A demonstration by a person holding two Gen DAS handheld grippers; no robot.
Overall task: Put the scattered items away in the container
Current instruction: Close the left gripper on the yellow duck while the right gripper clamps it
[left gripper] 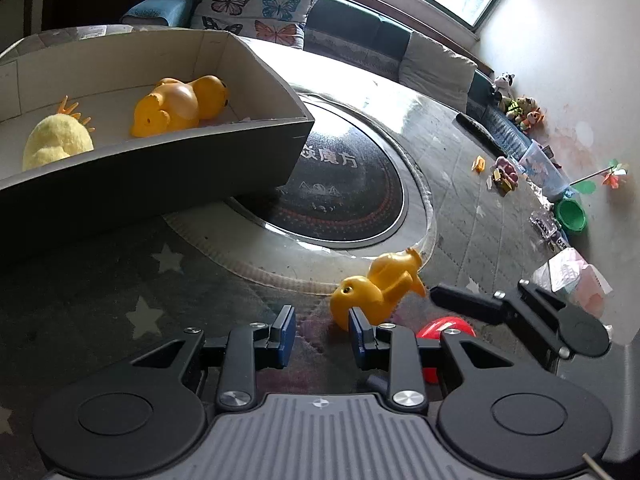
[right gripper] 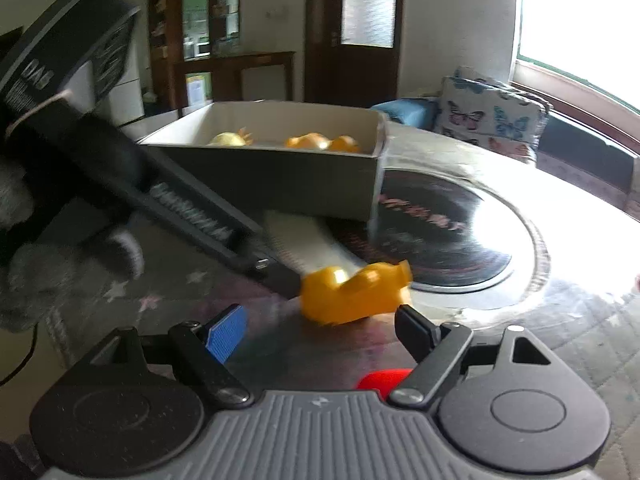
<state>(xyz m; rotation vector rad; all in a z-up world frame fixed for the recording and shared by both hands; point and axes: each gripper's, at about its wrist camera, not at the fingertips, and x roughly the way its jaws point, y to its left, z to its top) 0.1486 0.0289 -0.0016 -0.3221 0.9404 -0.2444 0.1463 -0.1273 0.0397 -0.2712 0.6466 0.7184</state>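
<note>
A yellow rubber duck [left gripper: 376, 288] [right gripper: 352, 292] lies on its side on the dark tabletop. My left gripper [left gripper: 322, 332] is open with a narrow gap and nothing in it; its right finger [left gripper: 358, 332] touches the duck's head. My right gripper [right gripper: 320, 336] [left gripper: 478, 292] stands wide open just short of the duck, its pads off it. A red object [left gripper: 444, 330] [right gripper: 384, 380] lies under the grippers, mostly hidden. The grey cardboard box [left gripper: 168, 168] [right gripper: 280, 176] holds another yellow duck [left gripper: 180, 106] and a yellow plush chick [left gripper: 56, 140].
A round black glass disc [left gripper: 344, 192] is set into the table beside the box. Small toys, a green bowl [left gripper: 572, 214] and plastic packets crowd the table's far right. A sofa with a butterfly cushion [left gripper: 256, 4] runs behind. A grey-gloved hand [right gripper: 40, 280] holds the left gripper.
</note>
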